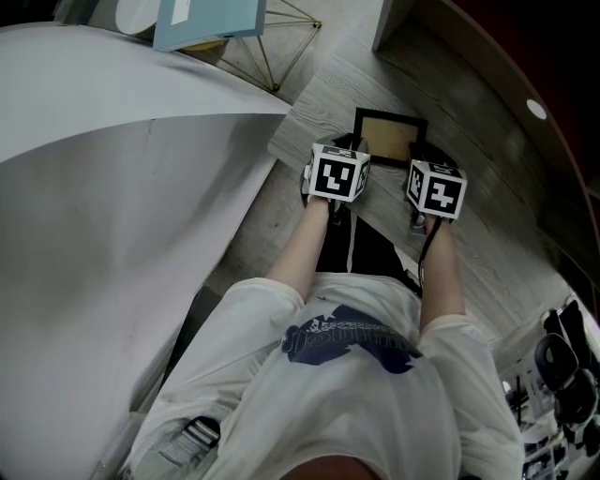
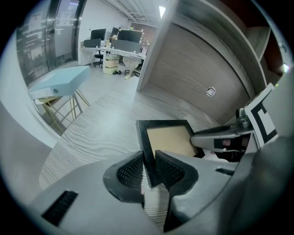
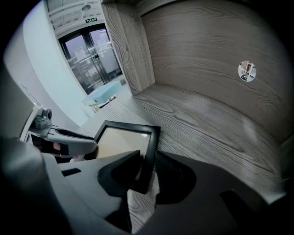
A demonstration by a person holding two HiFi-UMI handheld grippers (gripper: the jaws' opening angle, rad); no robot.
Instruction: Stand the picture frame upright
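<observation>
A black picture frame with a tan inside lies flat on the grey wood shelf, close to its front edge. My left gripper is at the frame's near left corner. In the left gripper view its jaws press from both sides on the left bar of the frame. My right gripper is at the near right corner. In the right gripper view its jaws straddle the right bar of the frame, with a thin gap at the outer pad.
A curved wood back wall with a small round fitting rises behind the frame. A light-blue box on a gold wire stand sits at the far left. A large white curved surface fills the left.
</observation>
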